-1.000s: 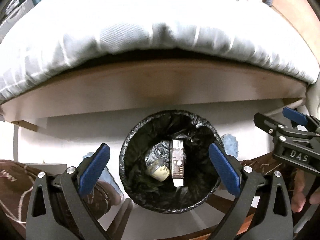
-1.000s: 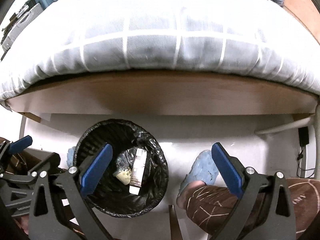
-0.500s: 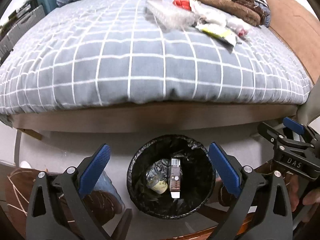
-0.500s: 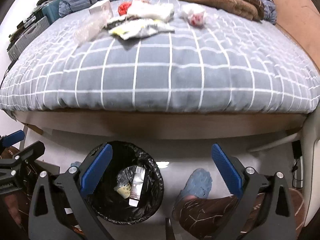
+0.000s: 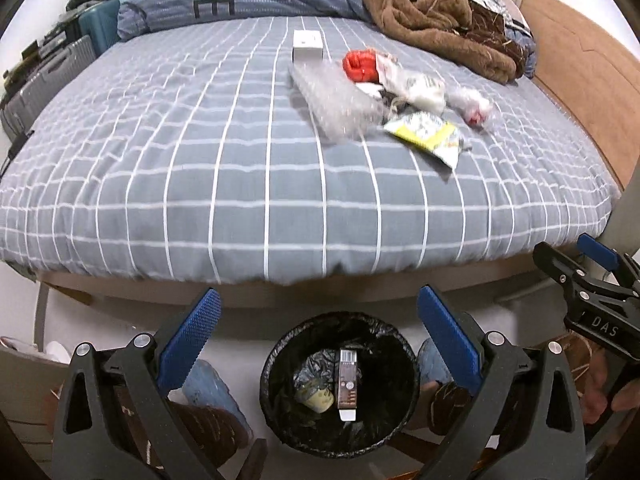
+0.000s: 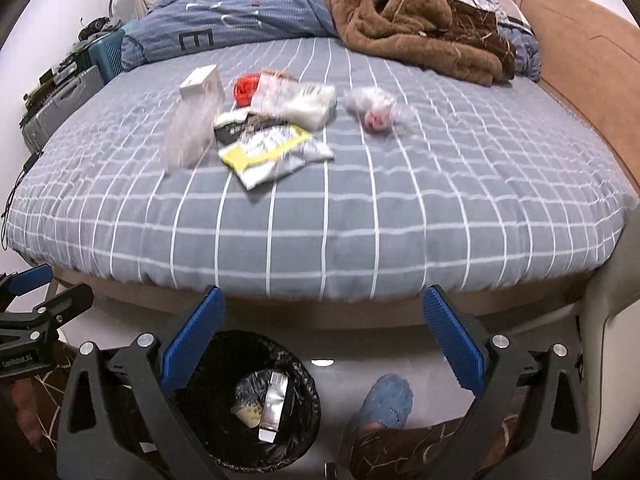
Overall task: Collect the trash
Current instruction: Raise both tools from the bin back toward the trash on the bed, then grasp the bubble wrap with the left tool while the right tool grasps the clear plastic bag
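Left wrist view: both hand-held grippers, left and right, are wide and empty above the bin; I judge the next step is reaching for the yellow wrapper on the bed.

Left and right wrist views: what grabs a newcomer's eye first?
A cluster of litter in the middle of the grey checked bed: a yellow-and-white snack wrapper, a red crumpled bag, a small white box and a clear plastic tray. Below the bed's foot, a round bin with a black liner on the floor already holds a brown carton. Both grippers' jaws stand open and empty.
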`<control>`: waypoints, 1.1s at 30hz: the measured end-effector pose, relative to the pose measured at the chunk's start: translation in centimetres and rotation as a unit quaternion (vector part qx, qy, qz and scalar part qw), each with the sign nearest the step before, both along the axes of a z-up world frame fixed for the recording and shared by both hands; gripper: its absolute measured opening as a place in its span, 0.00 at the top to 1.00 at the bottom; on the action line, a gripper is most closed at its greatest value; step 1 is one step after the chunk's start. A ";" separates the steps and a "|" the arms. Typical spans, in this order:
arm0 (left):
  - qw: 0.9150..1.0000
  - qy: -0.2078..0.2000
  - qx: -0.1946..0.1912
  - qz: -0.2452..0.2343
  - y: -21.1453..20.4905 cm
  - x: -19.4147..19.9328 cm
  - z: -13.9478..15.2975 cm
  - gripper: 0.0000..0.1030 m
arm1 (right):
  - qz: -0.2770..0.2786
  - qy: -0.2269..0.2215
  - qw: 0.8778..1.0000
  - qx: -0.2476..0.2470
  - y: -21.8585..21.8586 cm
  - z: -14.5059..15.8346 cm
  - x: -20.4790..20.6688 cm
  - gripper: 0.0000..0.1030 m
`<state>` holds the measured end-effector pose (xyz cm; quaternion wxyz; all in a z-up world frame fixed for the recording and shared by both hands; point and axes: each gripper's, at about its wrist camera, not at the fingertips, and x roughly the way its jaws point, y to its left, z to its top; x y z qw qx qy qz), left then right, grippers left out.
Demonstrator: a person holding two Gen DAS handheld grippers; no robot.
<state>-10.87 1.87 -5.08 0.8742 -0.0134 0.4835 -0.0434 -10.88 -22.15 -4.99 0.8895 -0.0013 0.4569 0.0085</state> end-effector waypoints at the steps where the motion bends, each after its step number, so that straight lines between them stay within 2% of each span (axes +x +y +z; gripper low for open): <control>1: 1.000 -0.002 0.000 0.000 0.0 0.3 0.3 0.06 | -0.001 -0.002 1.000 0.001 -0.2 0.4 0.4 0.07; 6: 1.000 -0.012 0.001 0.003 -0.3 2.5 2.0 0.06 | -0.005 -0.010 1.000 -0.001 -1.1 1.7 2.4 0.07; 13: 1.000 -0.013 0.004 0.008 -1.1 7.0 2.6 0.06 | -0.006 -0.014 1.000 -0.009 -2.4 2.2 6.3 0.07; 26: 1.000 0.009 0.001 0.026 -2.4 16.4 0.4 0.06 | -0.031 0.001 0.999 -0.017 -6.3 -0.1 15.9 0.07; 33: 0.999 0.031 0.002 0.038 -2.4 20.7 -1.9 0.06 | -0.035 0.006 0.999 -0.019 -7.5 -1.4 20.9 0.07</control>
